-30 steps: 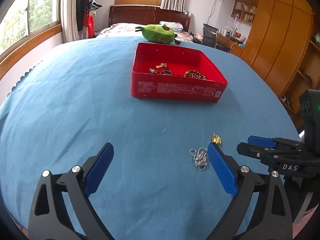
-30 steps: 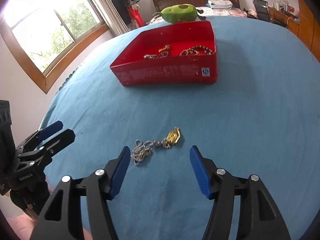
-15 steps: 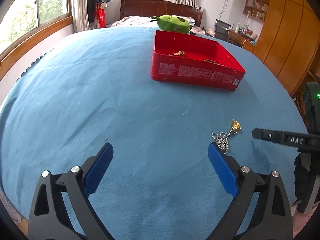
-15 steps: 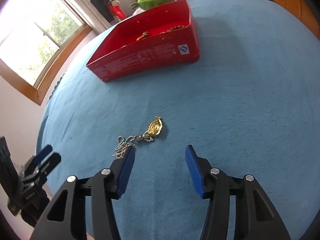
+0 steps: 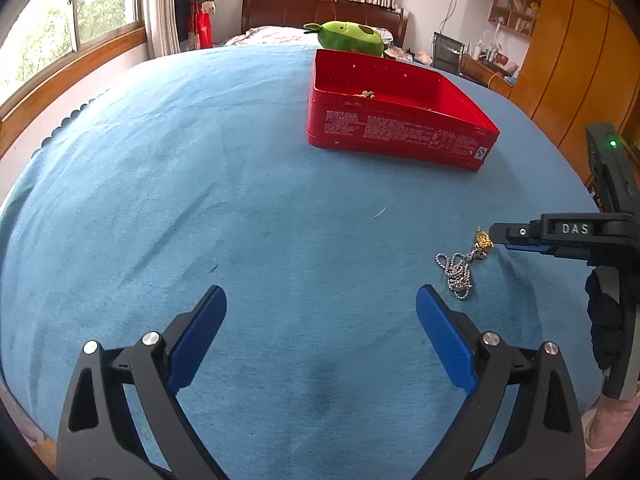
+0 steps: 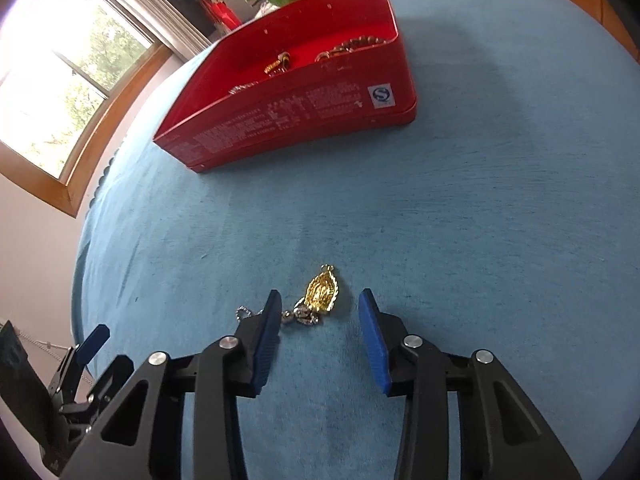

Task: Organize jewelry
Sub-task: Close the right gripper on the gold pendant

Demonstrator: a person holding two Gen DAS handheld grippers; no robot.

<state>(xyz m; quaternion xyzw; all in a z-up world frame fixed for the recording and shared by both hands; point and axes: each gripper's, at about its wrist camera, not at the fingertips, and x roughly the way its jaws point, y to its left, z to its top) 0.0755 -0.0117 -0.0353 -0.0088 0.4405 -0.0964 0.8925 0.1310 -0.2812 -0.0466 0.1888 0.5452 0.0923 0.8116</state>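
Both tongs gape empty, the right gripper (image 6: 319,322) straddling the gold pendant (image 6: 321,290) on the blue cloth (image 6: 480,220), short of the red box (image 6: 288,120); light, slinky chain, so pinch the stiff pendant.

right gripper (image 5: 520,236): "DAS" | red box (image 6: 288,116): blue "S" logo sticker; small print unreadable
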